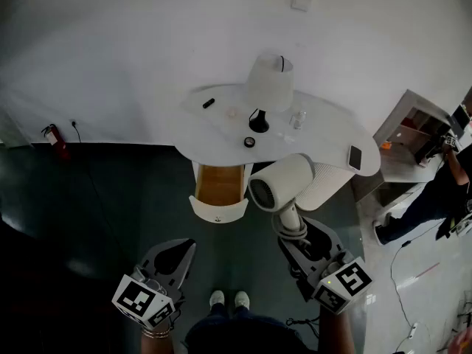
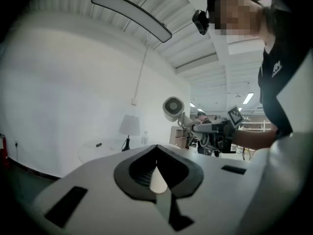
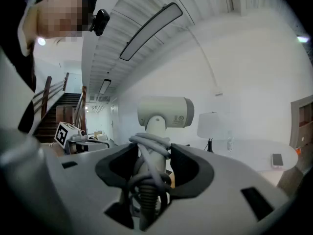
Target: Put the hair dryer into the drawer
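A white hair dryer (image 1: 284, 183) with its grey cord wound round the handle hangs in the air just right of the open drawer (image 1: 216, 211). My right gripper (image 1: 293, 231) is shut on its handle, and in the right gripper view the barrel (image 3: 164, 111) stands upright above the jaws (image 3: 154, 151). The drawer is pulled out from under the white table (image 1: 324, 124) and shows a bare wooden inside. My left gripper (image 1: 184, 248) hangs low at the left, short of the drawer, its jaws shut (image 2: 156, 148) on nothing. The left gripper view shows the dryer (image 2: 172, 106) from the side.
On the table stand a white lamp (image 1: 269, 83), a small clear bottle (image 1: 298, 118), a phone (image 1: 355, 157) and a small black round thing (image 1: 250, 141). A fire extinguisher (image 1: 51, 137) leans by the wall at left. Another person (image 1: 442, 190) and a shelf unit (image 1: 413, 135) are at right.
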The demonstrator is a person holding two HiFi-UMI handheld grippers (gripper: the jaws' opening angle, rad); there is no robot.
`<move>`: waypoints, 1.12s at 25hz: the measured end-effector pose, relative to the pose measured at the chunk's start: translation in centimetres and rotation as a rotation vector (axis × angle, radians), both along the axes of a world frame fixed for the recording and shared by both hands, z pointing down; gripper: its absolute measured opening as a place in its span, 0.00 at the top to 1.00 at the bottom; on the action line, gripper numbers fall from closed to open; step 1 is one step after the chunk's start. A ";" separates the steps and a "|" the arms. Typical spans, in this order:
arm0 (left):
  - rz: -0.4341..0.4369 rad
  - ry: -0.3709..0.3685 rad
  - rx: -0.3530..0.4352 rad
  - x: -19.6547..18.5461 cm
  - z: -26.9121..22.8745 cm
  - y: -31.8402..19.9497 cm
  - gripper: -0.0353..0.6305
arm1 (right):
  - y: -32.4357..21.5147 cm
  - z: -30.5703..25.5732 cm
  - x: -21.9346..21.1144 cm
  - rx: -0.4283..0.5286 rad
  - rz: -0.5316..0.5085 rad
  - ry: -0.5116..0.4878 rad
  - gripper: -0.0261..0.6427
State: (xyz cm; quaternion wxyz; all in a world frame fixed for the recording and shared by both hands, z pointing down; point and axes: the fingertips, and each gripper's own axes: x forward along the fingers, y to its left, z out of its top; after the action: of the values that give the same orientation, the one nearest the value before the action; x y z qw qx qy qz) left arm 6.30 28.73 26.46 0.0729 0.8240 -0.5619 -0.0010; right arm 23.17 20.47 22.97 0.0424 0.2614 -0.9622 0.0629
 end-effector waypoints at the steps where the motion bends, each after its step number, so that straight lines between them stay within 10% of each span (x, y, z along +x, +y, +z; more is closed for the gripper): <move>1: -0.002 0.007 -0.003 0.5 0.1 -0.2 0.92 | -0.2 -0.1 0.3 0.005 0.002 0.002 0.63; 28: 0.018 -0.005 -0.046 2.5 0.7 -0.6 0.92 | -0.2 0.7 1.0 -0.057 -0.032 -0.046 0.63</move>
State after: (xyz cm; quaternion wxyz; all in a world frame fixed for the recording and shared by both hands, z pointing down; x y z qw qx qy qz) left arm 8.83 28.14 27.13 0.0905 0.8271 -0.5545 0.0146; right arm 24.15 20.23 23.69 0.0286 0.2429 -0.9649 0.0958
